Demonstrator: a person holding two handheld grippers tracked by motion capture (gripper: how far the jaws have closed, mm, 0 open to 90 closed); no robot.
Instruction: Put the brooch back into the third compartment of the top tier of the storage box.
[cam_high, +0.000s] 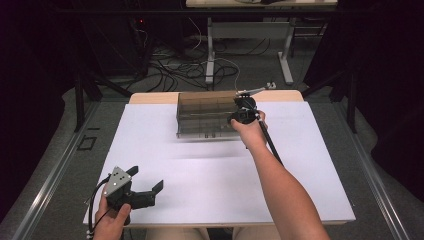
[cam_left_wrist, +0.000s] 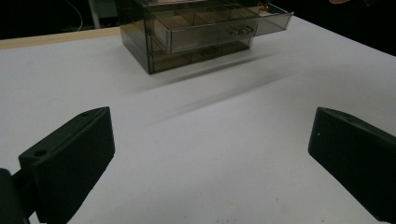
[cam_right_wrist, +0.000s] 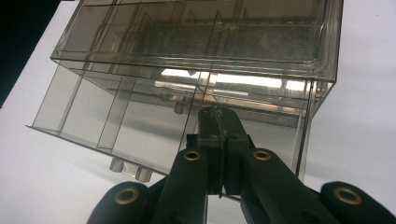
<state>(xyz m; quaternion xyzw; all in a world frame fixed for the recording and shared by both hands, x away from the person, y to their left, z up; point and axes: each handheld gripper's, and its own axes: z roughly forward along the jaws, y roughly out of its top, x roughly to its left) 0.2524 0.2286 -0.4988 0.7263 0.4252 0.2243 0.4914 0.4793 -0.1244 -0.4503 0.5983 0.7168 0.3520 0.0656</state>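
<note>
The left gripper (cam_high: 146, 189) rests at the near left corner of the white table top (cam_high: 200, 180), jaws spread wide with only bare surface between them; the smoky transparent plastic drawer cabinet (cam_left_wrist: 196, 37) stands well ahead of them, its upper drawer (cam_left_wrist: 224, 29) pulled out. The right gripper (cam_right_wrist: 219, 122) is at that cabinet, jaws pressed together, tips inside the open drawer above its divided compartments. Whether anything is pinched cannot be told.
</note>
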